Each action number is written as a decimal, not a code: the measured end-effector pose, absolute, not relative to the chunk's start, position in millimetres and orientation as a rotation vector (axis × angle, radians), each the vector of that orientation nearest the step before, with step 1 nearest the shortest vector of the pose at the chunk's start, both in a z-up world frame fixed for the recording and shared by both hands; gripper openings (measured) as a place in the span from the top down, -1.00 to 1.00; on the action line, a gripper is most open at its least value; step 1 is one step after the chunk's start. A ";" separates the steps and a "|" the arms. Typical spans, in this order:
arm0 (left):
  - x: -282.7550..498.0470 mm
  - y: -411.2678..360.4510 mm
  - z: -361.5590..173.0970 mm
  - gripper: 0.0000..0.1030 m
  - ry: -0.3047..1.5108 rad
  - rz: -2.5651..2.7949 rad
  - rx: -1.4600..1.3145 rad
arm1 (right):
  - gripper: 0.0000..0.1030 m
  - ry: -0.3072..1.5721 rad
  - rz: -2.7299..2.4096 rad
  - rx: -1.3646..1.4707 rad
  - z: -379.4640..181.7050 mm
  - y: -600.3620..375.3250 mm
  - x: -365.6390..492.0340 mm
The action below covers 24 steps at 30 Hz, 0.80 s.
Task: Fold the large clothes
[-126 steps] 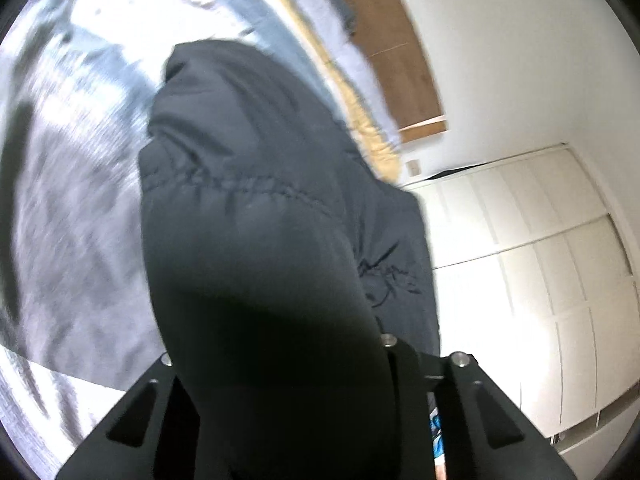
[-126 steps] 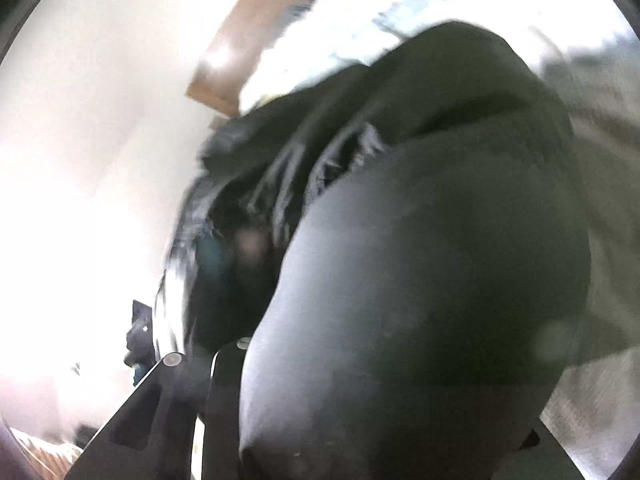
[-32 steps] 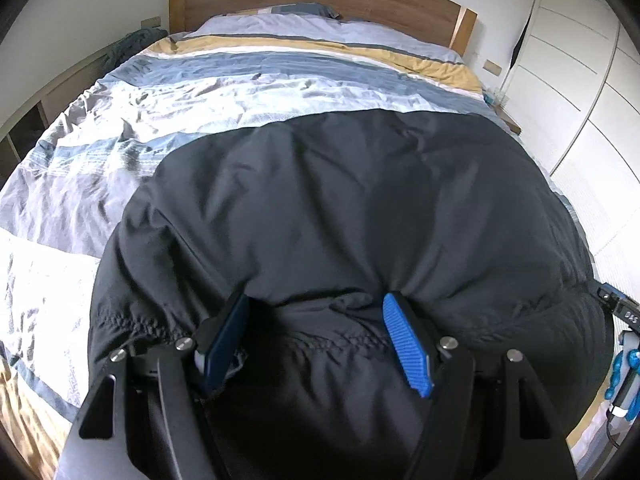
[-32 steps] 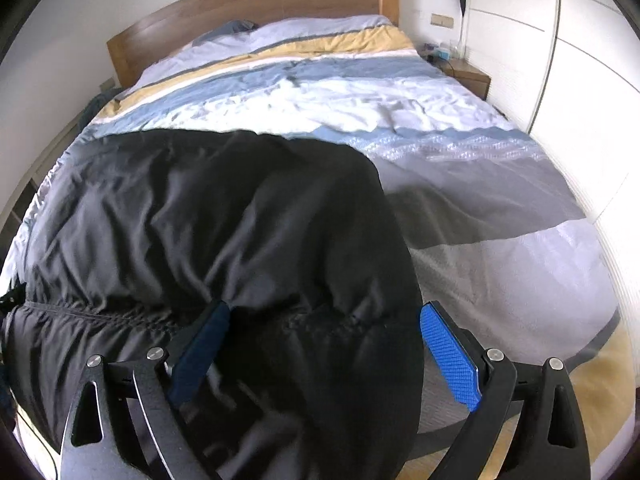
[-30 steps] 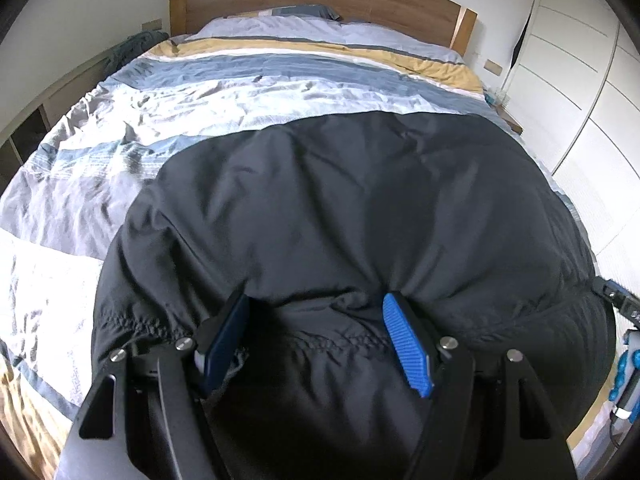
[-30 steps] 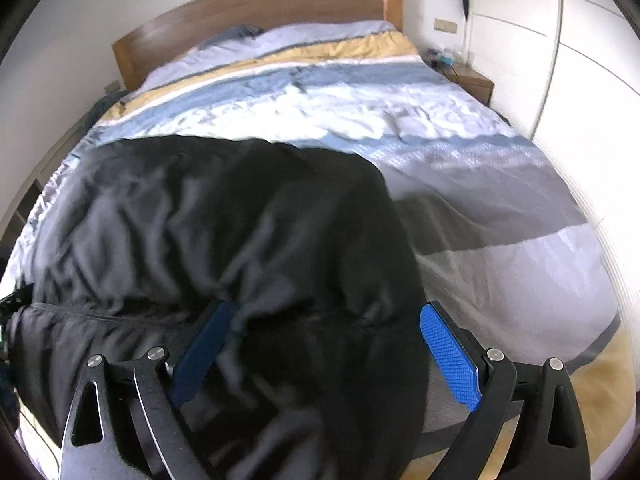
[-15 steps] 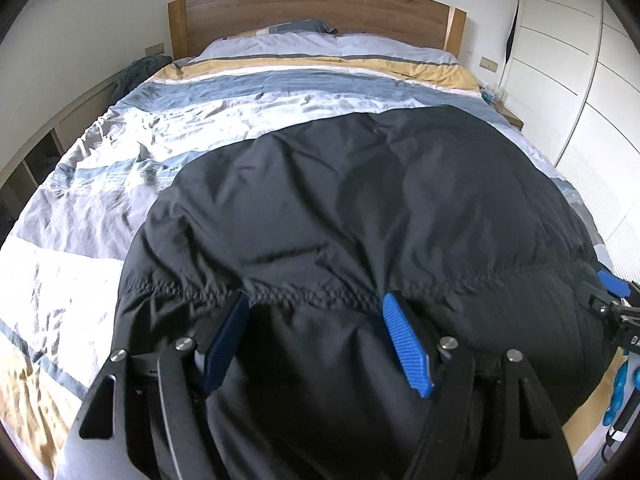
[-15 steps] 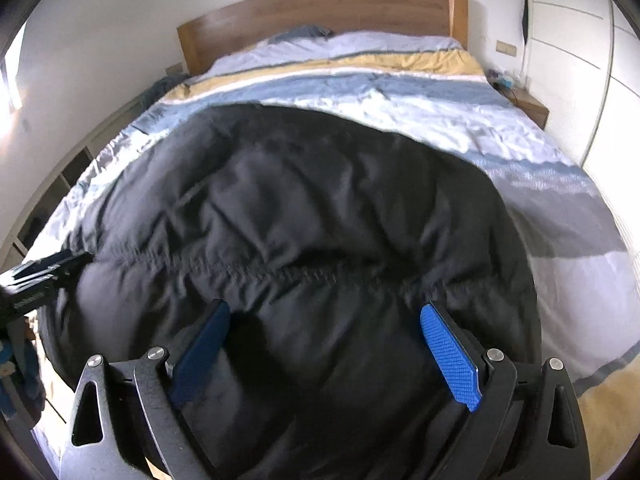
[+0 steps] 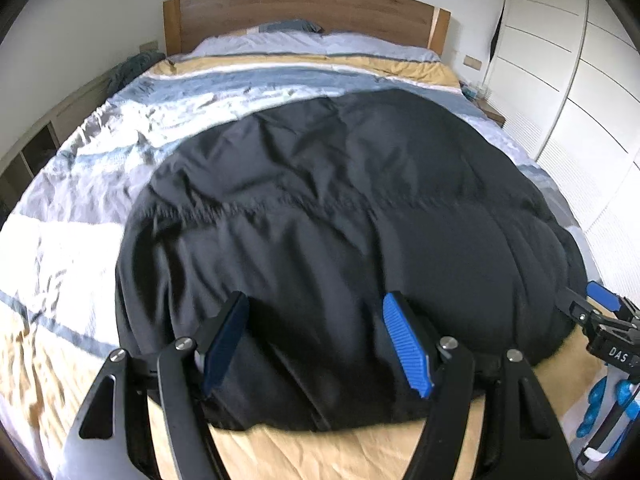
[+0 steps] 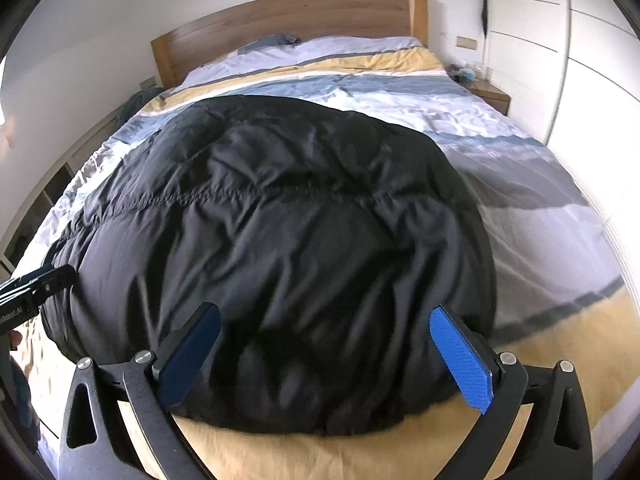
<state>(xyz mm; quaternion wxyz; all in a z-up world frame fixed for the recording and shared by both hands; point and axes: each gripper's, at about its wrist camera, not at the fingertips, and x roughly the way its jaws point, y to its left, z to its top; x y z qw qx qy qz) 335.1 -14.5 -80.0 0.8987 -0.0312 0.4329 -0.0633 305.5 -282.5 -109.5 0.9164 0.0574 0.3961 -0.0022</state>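
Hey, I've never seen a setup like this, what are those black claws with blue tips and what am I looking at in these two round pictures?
Those claws are two hand-held grippers that a person carries, one in each hand; no robot arm is involved. Each round picture comes from a fisheye camera on one gripper, looking forward along its fingers. One picture shows the left gripper, the other the right gripper. The blue strips are the pads on the fingers. Both grippers are open and hold nothing. Ahead lies a large black puffy quilted jacket, spread on a bed with a striped blue, white and yellow cover and a wooden headboard. A white wardrobe stands to the right.
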 end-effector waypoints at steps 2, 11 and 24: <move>324.6 -16.8 -84.2 -0.54 0.924 -0.135 -0.065 | -0.99 0.813 -0.021 0.120 -110.3 -282.5 295.1; 280.2 -11.2 -93.9 -0.55 0.929 -0.125 -0.060 | -0.99 0.826 -0.065 0.106 -121.9 -279.8 264.7; 264.0 -11.8 -98.2 -0.55 0.929 -0.100 -0.008 | -0.99 0.848 -0.078 0.096 -135.1 -269.4 247.2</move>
